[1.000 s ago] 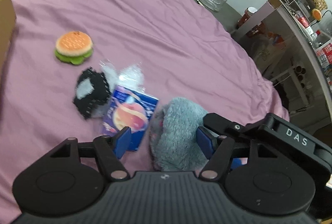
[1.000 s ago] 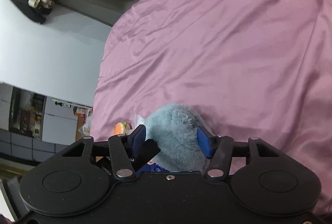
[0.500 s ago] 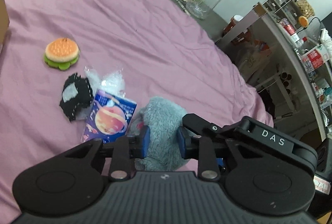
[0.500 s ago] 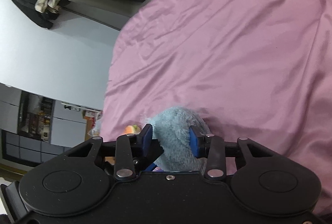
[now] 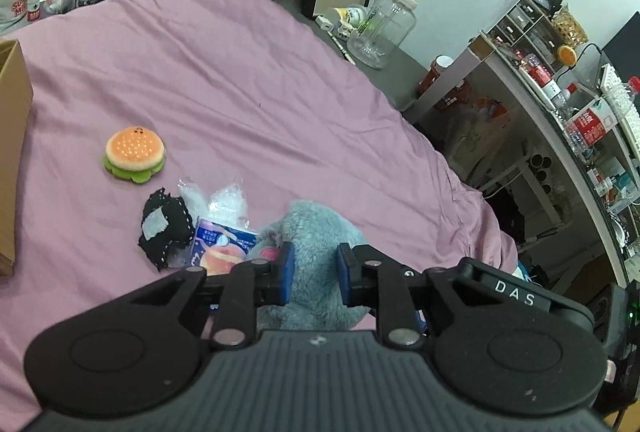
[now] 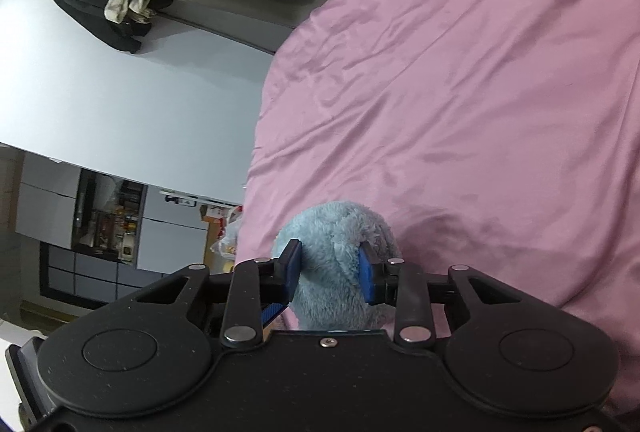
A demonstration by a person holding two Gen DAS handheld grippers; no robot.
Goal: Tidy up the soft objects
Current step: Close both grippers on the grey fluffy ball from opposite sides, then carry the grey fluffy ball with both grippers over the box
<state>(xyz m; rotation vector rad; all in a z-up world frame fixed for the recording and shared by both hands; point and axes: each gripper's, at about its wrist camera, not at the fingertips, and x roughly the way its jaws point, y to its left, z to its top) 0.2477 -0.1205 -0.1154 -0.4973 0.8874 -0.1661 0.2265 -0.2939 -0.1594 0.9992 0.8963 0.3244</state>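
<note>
Both hand-held grippers are clamped on the same grey-blue plush toy (image 5: 316, 232) near the edge of the bed (image 5: 248, 80), which is covered in a pink sheet. The left hand-held gripper (image 5: 314, 274) squeezes the fur between its blue pads (image 5: 285, 272), and the right hand-held gripper (image 6: 331, 274) pinches the toy from another side, its 2 pads pressed into the pile.

Just beside the plush lies a blue packet (image 5: 222, 246) printed with a peach picture, partly under crinkled clear plastic (image 5: 218, 198). A small black fabric piece (image 5: 164, 232) with white stitching touches the packet's left edge. A burger-shaped plush (image 5: 134, 154) sits apart, further up the sheet. A cardboard box (image 5: 12, 136) stands at the left edge of the bed.
</note>
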